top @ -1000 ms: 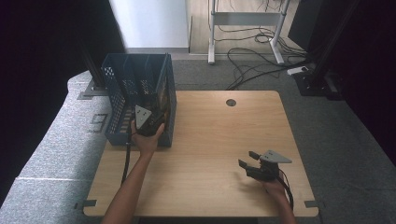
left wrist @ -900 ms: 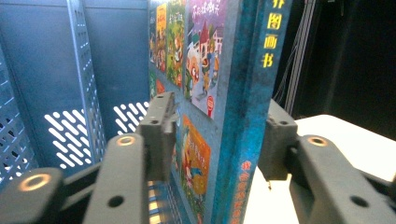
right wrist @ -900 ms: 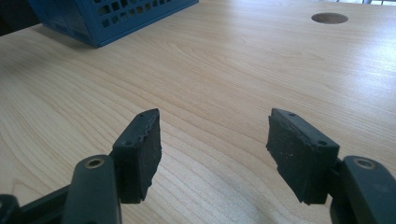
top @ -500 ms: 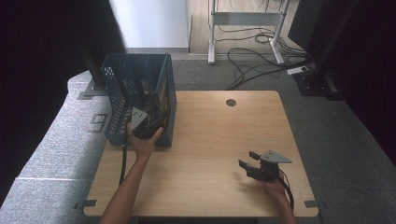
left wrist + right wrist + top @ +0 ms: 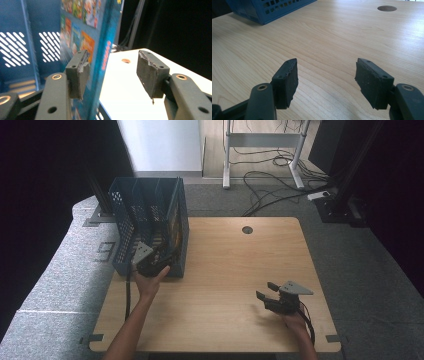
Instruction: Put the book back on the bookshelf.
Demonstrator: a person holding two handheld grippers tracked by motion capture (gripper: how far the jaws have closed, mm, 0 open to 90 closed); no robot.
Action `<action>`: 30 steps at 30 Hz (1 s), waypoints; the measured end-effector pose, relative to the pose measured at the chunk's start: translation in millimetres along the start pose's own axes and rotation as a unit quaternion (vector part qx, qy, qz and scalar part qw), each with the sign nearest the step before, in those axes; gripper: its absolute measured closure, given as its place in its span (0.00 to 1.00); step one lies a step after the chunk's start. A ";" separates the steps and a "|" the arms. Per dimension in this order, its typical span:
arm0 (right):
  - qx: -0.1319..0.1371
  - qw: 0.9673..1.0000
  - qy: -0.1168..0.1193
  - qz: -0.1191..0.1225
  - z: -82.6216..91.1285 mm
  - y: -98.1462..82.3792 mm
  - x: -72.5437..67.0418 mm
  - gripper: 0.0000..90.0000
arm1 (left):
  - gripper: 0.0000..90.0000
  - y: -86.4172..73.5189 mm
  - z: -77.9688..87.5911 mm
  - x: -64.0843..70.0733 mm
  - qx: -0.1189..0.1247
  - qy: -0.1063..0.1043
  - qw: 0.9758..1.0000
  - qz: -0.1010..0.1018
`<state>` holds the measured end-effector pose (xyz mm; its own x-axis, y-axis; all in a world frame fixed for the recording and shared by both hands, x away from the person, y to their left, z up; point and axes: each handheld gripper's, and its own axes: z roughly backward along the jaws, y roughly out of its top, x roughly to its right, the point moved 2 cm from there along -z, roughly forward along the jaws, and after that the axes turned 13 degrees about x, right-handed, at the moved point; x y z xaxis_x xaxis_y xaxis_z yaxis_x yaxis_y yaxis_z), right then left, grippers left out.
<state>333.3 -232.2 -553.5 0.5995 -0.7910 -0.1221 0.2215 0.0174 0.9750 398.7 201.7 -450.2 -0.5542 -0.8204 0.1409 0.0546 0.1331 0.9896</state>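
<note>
I see a wooden bench (image 5: 225,270) from above, with a blue perforated crate (image 5: 150,227) standing at its far left corner, partly over the left edge. A colourful book (image 5: 100,42) stands upright inside the crate, against the wall nearest the bench's middle. My left gripper (image 5: 150,262) is at the crate's near end, held in my left hand (image 5: 150,282). In the left gripper view its fingers (image 5: 78,75) have just been opening and now stand apart, with the book's spine between them: the book is just beside the left-hand pad, and I cannot tell whether they touch, while the other pad is well clear of it. My right gripper (image 5: 270,292) rests near the bench's near right corner, held from below by my right hand (image 5: 295,322). In the right gripper view its fingers (image 5: 287,82) are spread wide over bare wood, with nothing between them. A round cable hole (image 5: 247,229) sits near the far edge.
</note>
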 end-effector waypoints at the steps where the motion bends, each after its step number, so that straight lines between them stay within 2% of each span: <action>1: 0.000 1.000 0.000 0.000 0.2 0.0 0.1 0.38 | 0.46 -0.6 1.8 0.5 -0.001 -0.003 1.000 0.004; 9: 0.003 1.000 -0.004 0.000 3.6 -1.0 2.2 0.38 | 0.45 -13.8 23.6 6.6 -0.026 -0.014 1.000 0.002; 11: 0.004 1.000 -0.005 -0.001 4.1 -0.8 2.7 0.38 | 0.45 -18.0 28.6 7.7 -0.030 -0.015 0.999 0.005; 13: 0.004 1.000 -0.006 0.000 4.3 -0.8 3.0 0.38 | 0.45 -22.1 33.0 8.5 -0.032 -0.024 0.999 0.019; 17: -0.007 1.000 -0.010 0.013 2.7 -3.1 1.8 0.38 | 0.45 -32.8 41.9 13.2 -0.047 -0.034 0.998 0.018; 21: -0.011 1.000 -0.012 0.016 2.3 -3.8 1.7 0.38 | 0.45 -40.3 45.8 16.0 -0.057 -0.036 0.998 0.014; 29: -0.011 1.000 -0.015 0.015 2.6 -4.4 2.3 0.37 | 0.45 -61.2 53.3 22.2 -0.088 -0.051 0.995 0.024; 30: -0.011 1.000 -0.016 0.012 2.9 -4.3 2.7 0.37 | 0.44 -66.6 55.2 24.0 -0.098 -0.053 0.993 0.031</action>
<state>331.8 -236.2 -557.5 0.5809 -0.8088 -0.0919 0.2246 0.0507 0.9731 335.9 203.9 -514.3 -0.6282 -0.7498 0.2078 0.2454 0.0625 0.9674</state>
